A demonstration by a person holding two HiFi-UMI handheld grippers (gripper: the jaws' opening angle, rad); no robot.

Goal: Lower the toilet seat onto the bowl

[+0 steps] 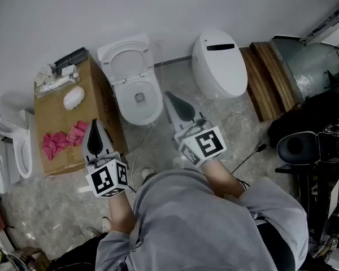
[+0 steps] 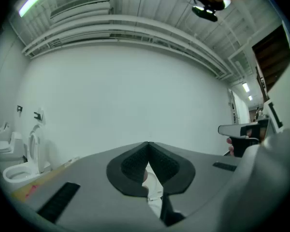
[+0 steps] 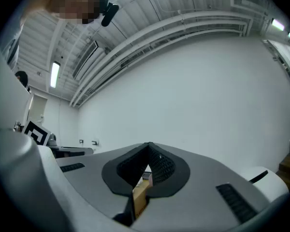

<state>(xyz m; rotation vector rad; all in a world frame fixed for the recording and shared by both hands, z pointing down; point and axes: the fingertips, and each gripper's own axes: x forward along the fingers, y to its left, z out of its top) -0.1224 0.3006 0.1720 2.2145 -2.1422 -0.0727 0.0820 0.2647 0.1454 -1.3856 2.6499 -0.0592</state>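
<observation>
A white toilet stands against the far wall in the head view. Its seat (image 1: 126, 58) is raised upright behind the open bowl (image 1: 139, 99). My left gripper (image 1: 95, 124) hovers in front of the cardboard box, left of the bowl and nearer to me, shut and empty. My right gripper (image 1: 169, 97) is just right of the bowl's front, also shut on nothing. Neither touches the toilet. In the left gripper view the jaws (image 2: 147, 146) meet at the tip and face a bare white wall. In the right gripper view the jaws (image 3: 148, 146) are closed too.
A cardboard box (image 1: 55, 119) left of the toilet carries pink cloth (image 1: 65, 139) and a white object (image 1: 73, 97). A second toilet with its lid down (image 1: 219, 64) stands to the right, beside wooden planks (image 1: 265, 79). Another toilet (image 1: 16, 148) sits at the far left. A black chair (image 1: 302, 147) is at the right.
</observation>
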